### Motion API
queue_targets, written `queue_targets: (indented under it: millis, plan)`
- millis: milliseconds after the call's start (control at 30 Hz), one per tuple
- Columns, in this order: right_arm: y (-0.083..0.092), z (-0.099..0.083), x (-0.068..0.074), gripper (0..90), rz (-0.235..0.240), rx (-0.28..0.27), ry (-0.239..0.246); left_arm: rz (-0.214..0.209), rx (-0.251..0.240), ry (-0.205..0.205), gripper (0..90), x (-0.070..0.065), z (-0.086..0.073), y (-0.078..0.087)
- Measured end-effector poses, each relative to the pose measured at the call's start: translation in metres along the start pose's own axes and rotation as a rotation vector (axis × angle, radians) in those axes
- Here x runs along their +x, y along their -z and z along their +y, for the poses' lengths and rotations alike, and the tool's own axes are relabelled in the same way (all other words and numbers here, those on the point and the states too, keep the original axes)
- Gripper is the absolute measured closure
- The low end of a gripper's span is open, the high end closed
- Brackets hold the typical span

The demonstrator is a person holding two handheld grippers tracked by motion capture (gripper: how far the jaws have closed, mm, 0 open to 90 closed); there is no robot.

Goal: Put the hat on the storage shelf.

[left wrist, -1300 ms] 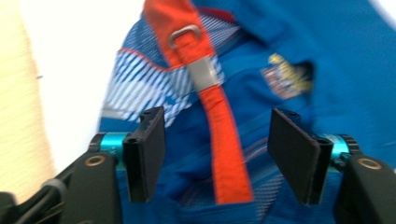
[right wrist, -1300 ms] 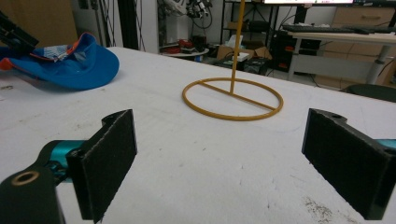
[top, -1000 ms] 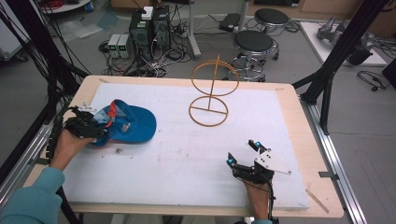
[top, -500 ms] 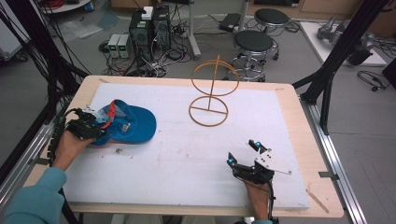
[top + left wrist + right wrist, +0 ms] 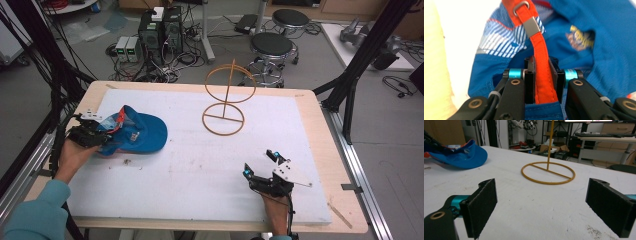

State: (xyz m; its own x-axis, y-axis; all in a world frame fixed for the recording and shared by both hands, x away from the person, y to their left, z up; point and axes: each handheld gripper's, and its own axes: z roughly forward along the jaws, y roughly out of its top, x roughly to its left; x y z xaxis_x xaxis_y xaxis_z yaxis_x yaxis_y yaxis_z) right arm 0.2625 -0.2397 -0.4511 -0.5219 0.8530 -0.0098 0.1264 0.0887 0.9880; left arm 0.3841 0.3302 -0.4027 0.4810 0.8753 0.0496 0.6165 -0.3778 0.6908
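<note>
Cap (image 5: 135, 134) on table (image 5: 310, 107), left of wire stand (image 5: 225, 102).

Blue cap (image 5: 137, 134), orange strap (image 5: 540, 62), yellow wire stand (image 5: 225, 102)

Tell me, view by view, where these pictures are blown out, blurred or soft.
Left gripper view: white table blown out, orange strap sharp, the blue cap behind it soft. Right gripper view: near jaws slightly soft, yellow wire stand crisp. High view: evenly lit, mildly soft throughout.
</note>
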Motion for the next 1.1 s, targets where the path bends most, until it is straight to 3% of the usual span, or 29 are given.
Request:
queue_targets:
  millis: [67,133,233,267,300,333,400,433,467,500,667,967,1100]
  plan:
    - [0.0,0.0,0.0,9.3,0.001,-0.001,0.005,-0.009,-0.054,0.027,78.0,0.002,0.0,0.004]
    - [0.0,0.0,0.0,9.3,0.001,0.0,0.006,-0.015,-0.067,0.033,78.0,0.003,0.0,0.005]
    - [0.0,0.0,0.0,9.3,0.0,-0.001,0.002,-0.047,-0.162,0.063,78.0,0.005,-0.001,0.012]
    - [0.0,0.0,0.0,9.3,0.0,-0.001,0.001,-0.047,-0.162,0.063,77.9,0.005,-0.001,0.012]
    - [0.0,0.0,0.0,9.3,0.0,0.001,0.003,-0.073,-0.216,0.068,77.9,0.006,-0.002,0.014]
    - [0.0,0.0,0.0,9.3,0.0,0.001,0.003,-0.073,-0.216,0.068,77.9,0.006,-0.002,0.014]
    - [0.0,0.0,0.0,9.3,0.0,0.0,0.005,-0.096,-0.284,0.083,78.0,0.006,-0.004,0.017]
    - [0.0,0.0,0.0,9.3,0.0,0.0,0.003,-0.13,-0.354,0.092,77.9,0.007,-0.006,0.02]
    - [0.0,0.0,0.0,9.3,0.0,0.0,0.003,-0.13,-0.354,0.092,77.8,0.007,-0.006,0.02]
    - [0.0,0.0,0.0,9.3,0.001,0.001,0.005,-0.166,-0.423,0.094,77.8,0.008,-0.008,0.023]
    - [0.0,0.0,0.0,9.4,0.0,0.0,0.004,-0.203,-0.556,0.106,77.9,0.009,-0.008,0.033]
    - [0.0,0.0,0.0,9.3,0.0,0.001,0.004,-0.21,-0.582,0.1,78.0,0.005,-0.005,0.037]
    - [0.0,0.0,0.0,9.4,-0.001,0.001,0.005,-0.215,-0.621,0.092,78.1,0.0,0.0,0.045]
